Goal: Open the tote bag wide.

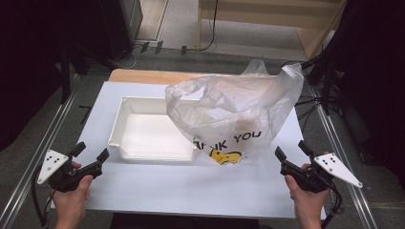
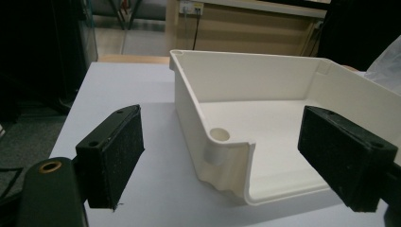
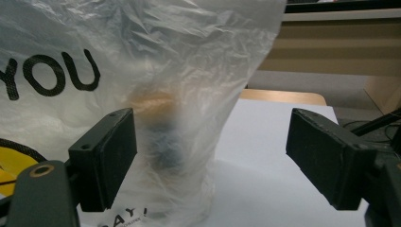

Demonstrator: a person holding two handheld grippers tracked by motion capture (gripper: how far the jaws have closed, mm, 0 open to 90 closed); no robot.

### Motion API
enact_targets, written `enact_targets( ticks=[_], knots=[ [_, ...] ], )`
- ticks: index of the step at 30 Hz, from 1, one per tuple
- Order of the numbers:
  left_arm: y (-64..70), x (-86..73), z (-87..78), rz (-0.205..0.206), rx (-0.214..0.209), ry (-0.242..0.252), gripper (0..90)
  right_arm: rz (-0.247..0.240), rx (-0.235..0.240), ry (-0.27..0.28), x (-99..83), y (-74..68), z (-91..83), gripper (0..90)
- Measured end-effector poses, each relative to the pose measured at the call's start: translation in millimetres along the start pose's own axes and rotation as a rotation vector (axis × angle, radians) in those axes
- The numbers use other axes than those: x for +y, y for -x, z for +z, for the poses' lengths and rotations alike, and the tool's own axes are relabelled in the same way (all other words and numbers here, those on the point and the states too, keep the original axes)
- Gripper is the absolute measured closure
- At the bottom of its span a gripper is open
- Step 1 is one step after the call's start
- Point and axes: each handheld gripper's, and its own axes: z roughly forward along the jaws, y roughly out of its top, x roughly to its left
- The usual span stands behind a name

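A clear plastic bag (image 1: 239, 112) printed "THANK YOU" with a yellow smiley stands on the white table (image 1: 157, 186), leaning over the right part of a white tray (image 1: 125, 125). Blurred brown and dark items show through the bag (image 3: 156, 127). My left gripper (image 1: 90, 151) is open near the table's front left, a short way off the tray's front left corner (image 2: 220, 142), nothing between its jaws. My right gripper (image 1: 292, 151) is open at the front right, just short of the bag, holding nothing.
The tray (image 2: 265, 123) looks empty inside. A wooden board (image 1: 148, 75) lies under the table's far edge. Metal rails (image 1: 38, 157) run along both sides of the table. Cables (image 1: 310, 102) and dark stands crowd the floor at the right and back left.
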Motion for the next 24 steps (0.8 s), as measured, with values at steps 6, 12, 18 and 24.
enact_targets(
  ticks=[6,12,18,24],
  knots=[
    [17.9,6.3,4.2,0.021,-0.041,-0.009,15.4,-0.020,0.041,0.017,8.5,-14.2,10.0,20.2],
    [45.2,15.3,10.5,0.053,-0.095,0.002,15.6,-0.037,0.090,0.024,20.1,-28.0,21.6,25.3],
    [65.0,24.8,20.8,0.054,-0.143,0.015,15.6,-0.069,0.117,0.019,33.1,-39.6,34.9,30.3],
    [80.9,28.4,33.4,0.054,-0.183,0.012,15.5,-0.090,0.096,-0.008,35.5,-48.8,45.4,53.1]
  ],
)
